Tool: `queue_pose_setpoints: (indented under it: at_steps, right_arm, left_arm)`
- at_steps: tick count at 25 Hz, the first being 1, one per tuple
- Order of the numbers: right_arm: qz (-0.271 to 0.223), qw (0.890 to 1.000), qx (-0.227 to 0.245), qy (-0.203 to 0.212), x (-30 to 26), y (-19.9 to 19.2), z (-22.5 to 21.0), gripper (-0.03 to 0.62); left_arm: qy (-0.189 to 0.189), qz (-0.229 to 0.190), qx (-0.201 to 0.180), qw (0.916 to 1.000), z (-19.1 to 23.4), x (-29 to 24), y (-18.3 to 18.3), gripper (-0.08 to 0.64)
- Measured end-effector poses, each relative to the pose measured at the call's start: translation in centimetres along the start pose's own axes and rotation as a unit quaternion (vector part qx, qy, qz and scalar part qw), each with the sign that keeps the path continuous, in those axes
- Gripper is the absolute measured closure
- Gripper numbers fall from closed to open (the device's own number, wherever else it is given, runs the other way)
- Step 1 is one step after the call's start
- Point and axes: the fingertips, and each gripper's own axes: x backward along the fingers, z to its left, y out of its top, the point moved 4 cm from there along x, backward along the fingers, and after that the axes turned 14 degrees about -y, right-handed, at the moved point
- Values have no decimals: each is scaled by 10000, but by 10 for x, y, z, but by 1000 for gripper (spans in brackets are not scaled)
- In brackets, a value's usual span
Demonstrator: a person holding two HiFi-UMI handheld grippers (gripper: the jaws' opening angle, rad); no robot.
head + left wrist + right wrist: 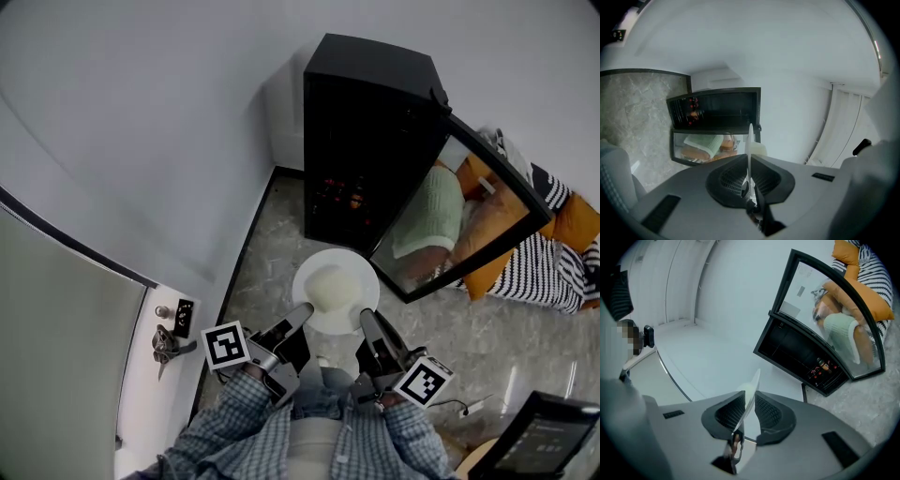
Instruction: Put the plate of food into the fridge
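Observation:
A white plate with a pale mound of food is held level in front of a black fridge. The fridge's glass door is swung open to the right. My left gripper is shut on the plate's near left rim, and my right gripper is shut on its near right rim. In the left gripper view the plate shows edge-on between the pads of the left gripper, with the fridge beyond. In the right gripper view the plate is pinched in the right gripper.
Small red and orange items sit on a shelf inside the fridge. Orange and striped cushions lie right of the door. A dark device and a cable are at the lower right. A white ledge with keys runs along the left wall.

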Motion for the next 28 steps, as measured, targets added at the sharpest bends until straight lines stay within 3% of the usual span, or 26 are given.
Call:
queue_pose_setpoints:
  at_steps: [8, 25, 28]
  right_arm:
    - [46, 10000, 5, -16, -1, -2, -2, 522]
    - [-80, 9990, -344, -260, -69, 42, -8, 522]
    - [-128, 9993, -215, -261, -79, 48, -4, 522]
  left_arm:
    - [4, -11, 12, 10000, 2, 2, 0, 543]
    - [221, 176, 159, 9995, 15, -59, 62, 543]
    - [189, 232, 139, 9995, 14, -66, 74, 543]
